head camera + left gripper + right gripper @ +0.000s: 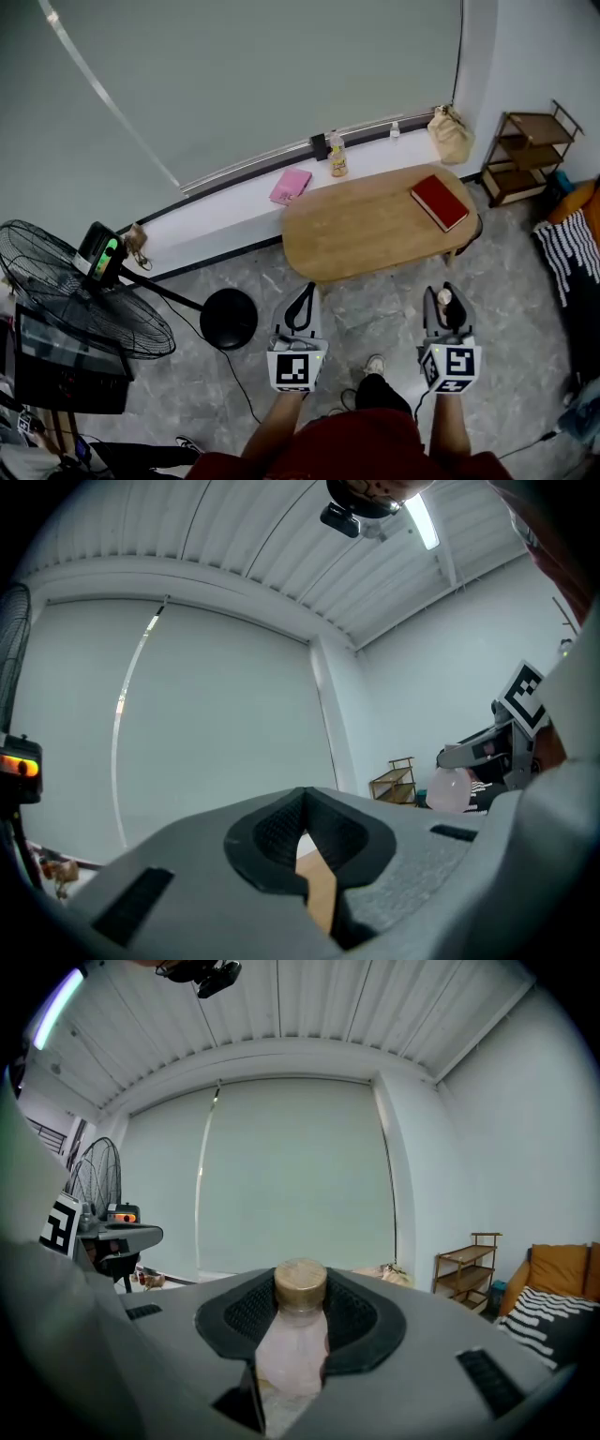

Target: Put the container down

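One container (298, 1340), a small clear bottle with a tan lid, stands upright between the jaws of the right hand-held gripper (446, 292), which press on its sides. It hangs over the floor (375, 314), just short of the near edge of the worktop (356, 239).

The left hand-held gripper (307, 291) has its jaws together with nothing between them. The two grippers are side by side, each on a forearm stretched forward, and both point about level toward the worktop.

The worktop is oval and wooden, and carries one red book (439, 202) near its right end. Behind it, a white ledge below a wide grey blind holds one pink book (291, 185), one yellow-labelled bottle (337, 155) and one paper bag (450, 136). One standing fan (75, 291) is at the left and one wooden shelf (530, 150) at the right. The floor is grey and marbled.
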`<state>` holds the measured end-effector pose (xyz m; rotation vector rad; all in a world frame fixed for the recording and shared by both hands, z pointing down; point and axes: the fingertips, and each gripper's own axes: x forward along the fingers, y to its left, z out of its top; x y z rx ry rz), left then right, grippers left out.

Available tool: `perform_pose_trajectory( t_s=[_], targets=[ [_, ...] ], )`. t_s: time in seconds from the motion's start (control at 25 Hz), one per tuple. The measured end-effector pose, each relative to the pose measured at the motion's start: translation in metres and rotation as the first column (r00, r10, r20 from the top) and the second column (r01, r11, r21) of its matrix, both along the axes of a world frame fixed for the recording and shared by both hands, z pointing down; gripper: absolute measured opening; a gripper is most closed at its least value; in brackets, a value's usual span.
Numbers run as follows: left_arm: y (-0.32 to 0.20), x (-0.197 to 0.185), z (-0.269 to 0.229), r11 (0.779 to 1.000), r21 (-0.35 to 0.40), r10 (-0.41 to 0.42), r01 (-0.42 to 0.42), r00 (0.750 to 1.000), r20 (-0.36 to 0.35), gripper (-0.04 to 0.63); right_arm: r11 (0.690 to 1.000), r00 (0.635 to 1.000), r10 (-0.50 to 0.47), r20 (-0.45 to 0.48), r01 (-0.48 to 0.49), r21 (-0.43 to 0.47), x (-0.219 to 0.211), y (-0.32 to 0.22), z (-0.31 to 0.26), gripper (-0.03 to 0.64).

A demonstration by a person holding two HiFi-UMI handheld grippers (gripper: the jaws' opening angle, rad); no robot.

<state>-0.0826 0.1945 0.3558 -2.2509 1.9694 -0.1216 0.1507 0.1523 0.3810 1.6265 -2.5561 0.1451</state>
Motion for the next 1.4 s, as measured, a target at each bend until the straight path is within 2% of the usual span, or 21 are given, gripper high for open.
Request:
perform_pose_trajectory(
  t_s=[0.4, 0.8, 1.04, 1.4],
  targets=[
    [-0.081, 0.046, -0.012, 1.000, -0.001, -0.002, 0.002, 1.000, 0.008, 0.005, 1.000, 0.999, 0.008, 0.040, -0.008, -0.012, 0.047, -0.078, 0.000, 0.137],
    [-0.120, 0.067, -0.010, 1.000, 0.008, -0.019, 0.019, 1.000, 0.007, 0.005, 1.000, 0.999, 0.019, 0.044, -0.019, -0.009, 0.077, -0.118, 0.001, 0.137],
    [-0.143, 0.068, -0.013, 0.999, 0.048, -0.010, 0.009, 1.000, 0.009, 0.005, 1.000, 0.999, 0.016, 0.038, -0.016, 0.002, 0.073, -0.141, 0.002, 0.137],
    [-0.193, 0.047, 0.005, 0.999, 0.040, 0.003, -0.003, 1.000, -0.008, 0.005, 1.000, 1.000, 0.006, 0.006, -0.006, -0.014, 0.046, -0.187, 0.018, 0.137]
  ],
)
